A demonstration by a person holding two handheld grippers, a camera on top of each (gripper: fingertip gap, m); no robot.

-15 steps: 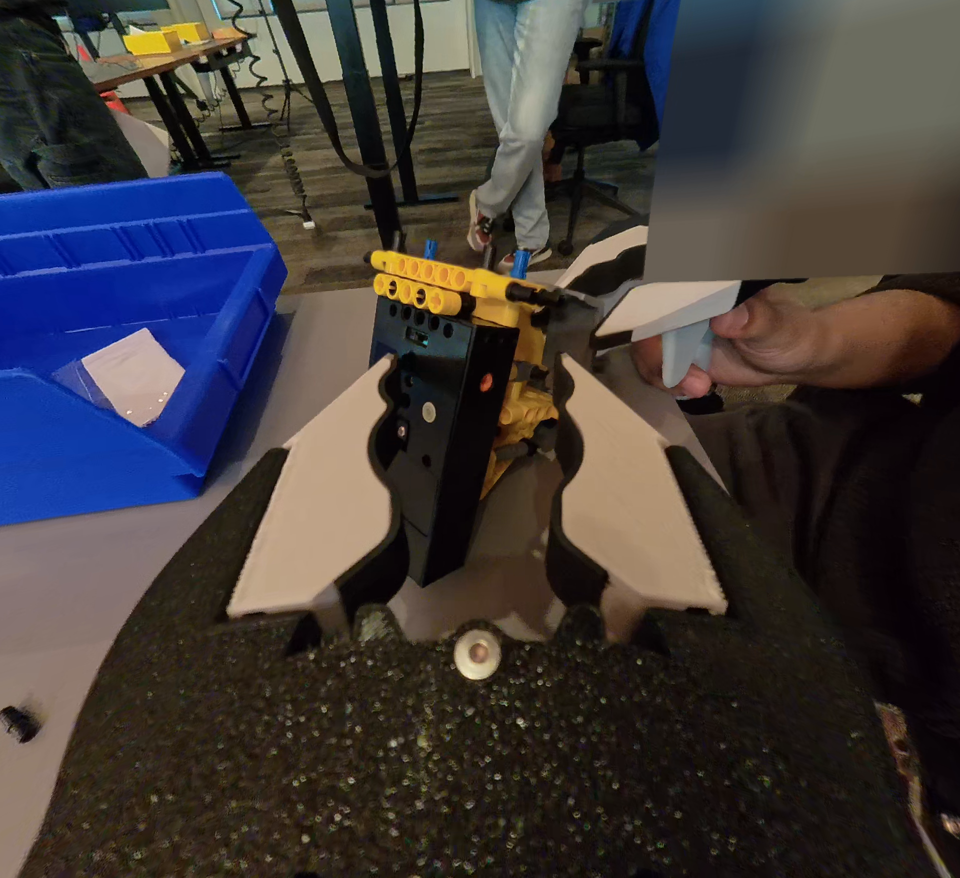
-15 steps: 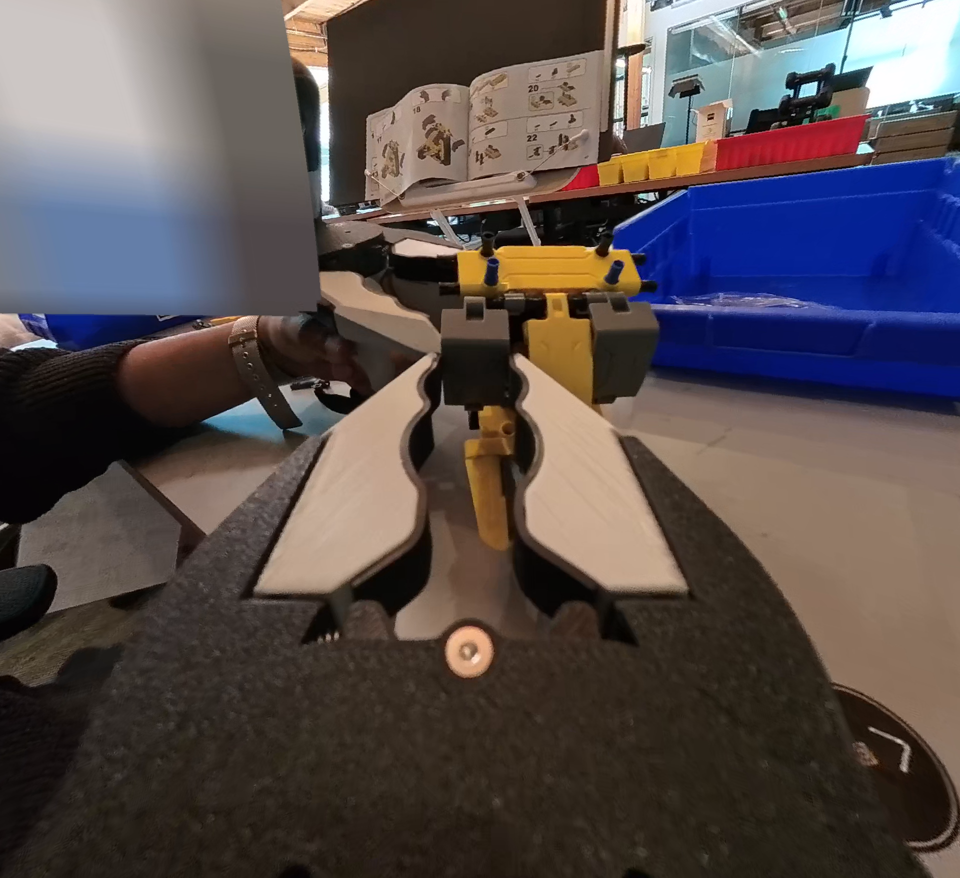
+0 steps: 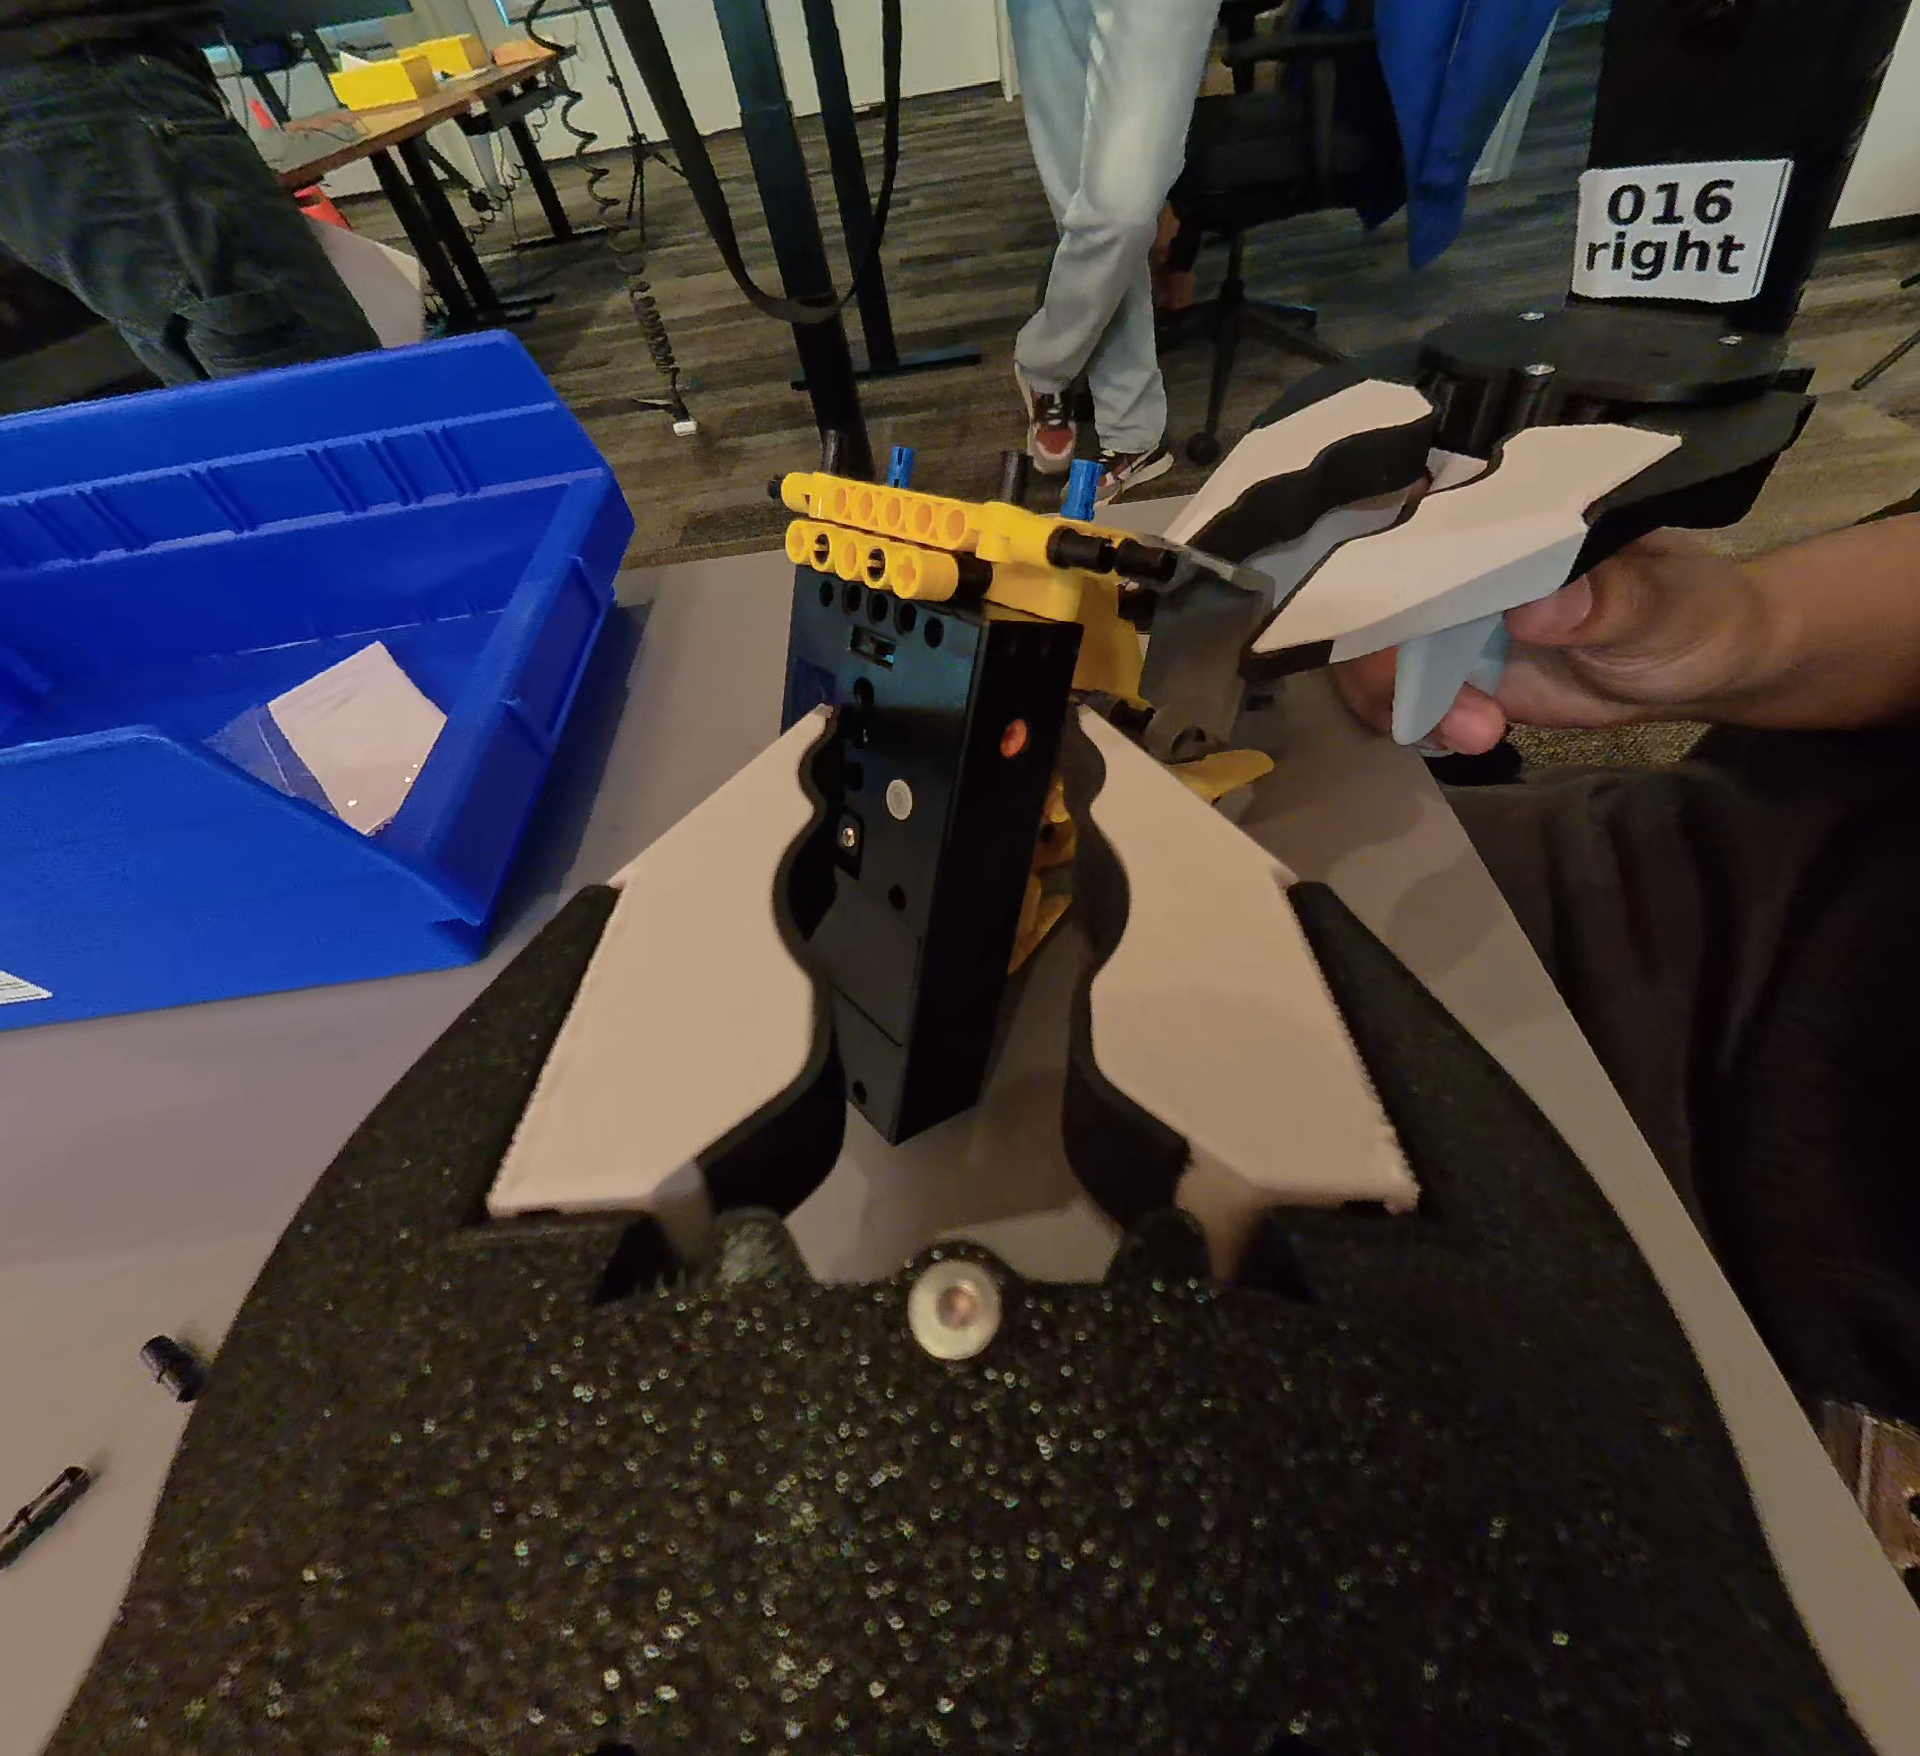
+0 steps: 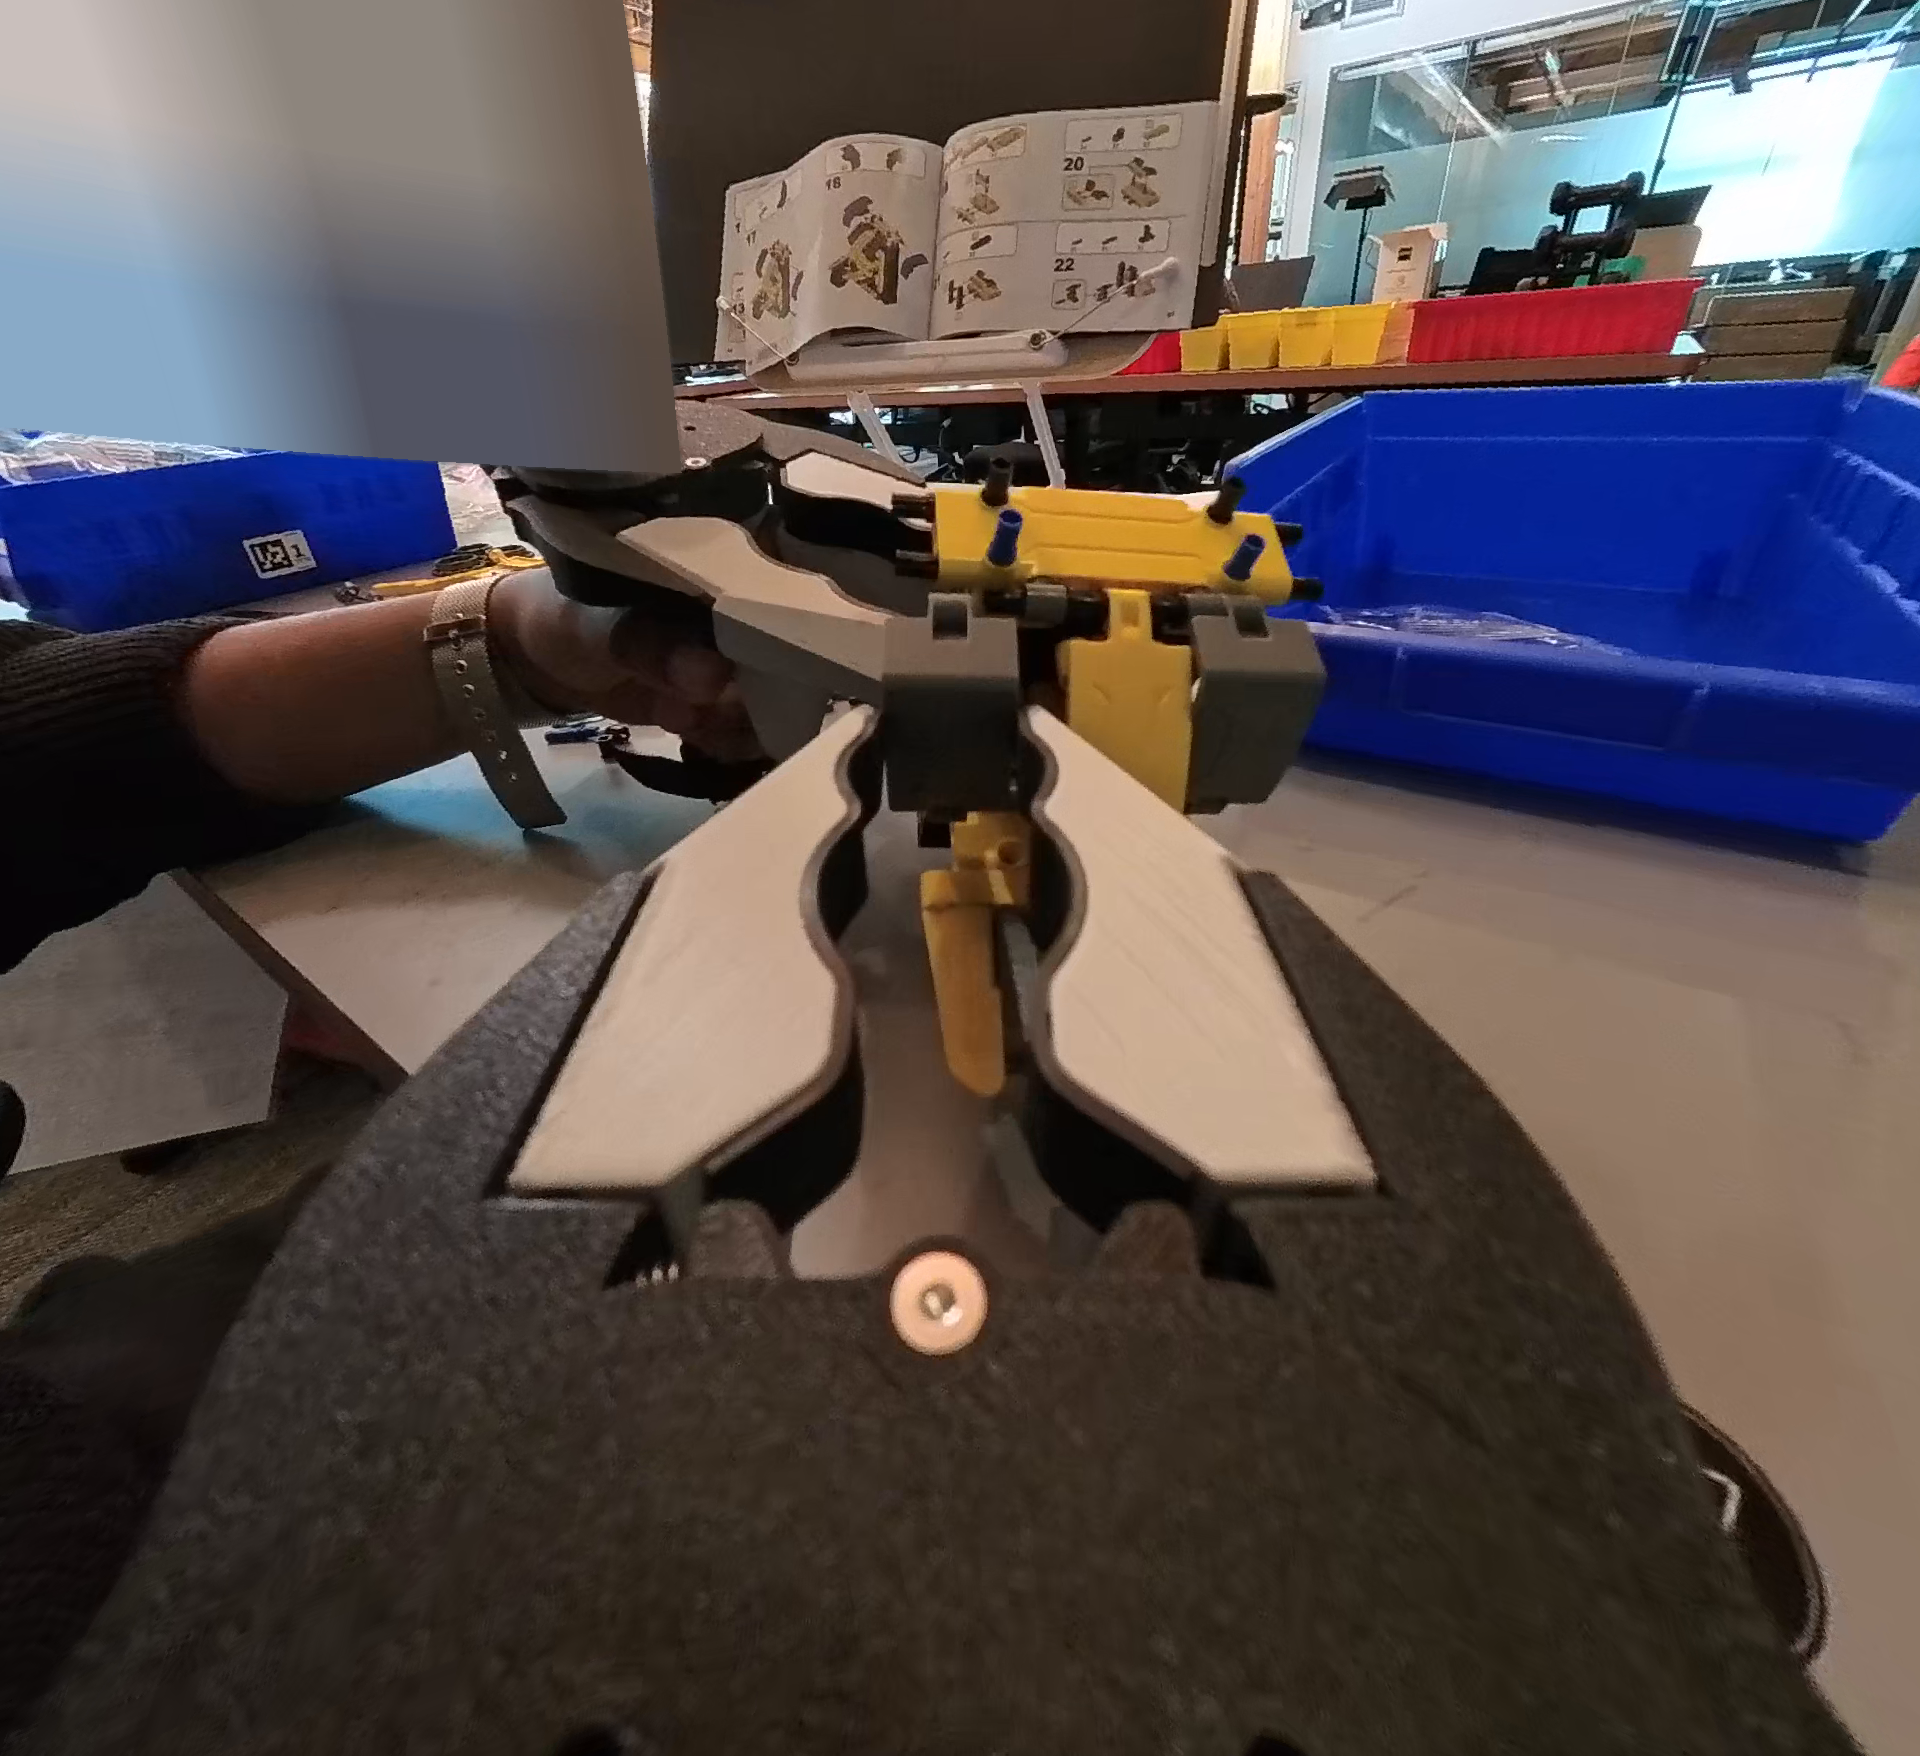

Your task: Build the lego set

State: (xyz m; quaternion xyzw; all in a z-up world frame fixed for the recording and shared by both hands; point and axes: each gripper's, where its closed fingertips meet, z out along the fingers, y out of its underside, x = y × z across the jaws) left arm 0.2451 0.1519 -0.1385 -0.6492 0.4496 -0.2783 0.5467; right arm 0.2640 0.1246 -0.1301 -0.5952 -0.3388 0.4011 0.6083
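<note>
Left wrist view: both tongs [image 3: 951,740] [image 4: 951,730] clamp the brick model [image 3: 935,771].

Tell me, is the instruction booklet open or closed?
Open: the instruction booklet stands spread on its stand, two illustrated pages facing the camera.

The way ahead of the left gripper [image 3: 951,730] is blocked by the brick model [image 3: 935,771] clamped between its fingers; the left flank is closed by a blue bin [image 3: 260,667], the right by the right gripper [image 3: 1262,605]. Bare grey tabletop [image 4: 1507,1031] is left beside the model.
</note>
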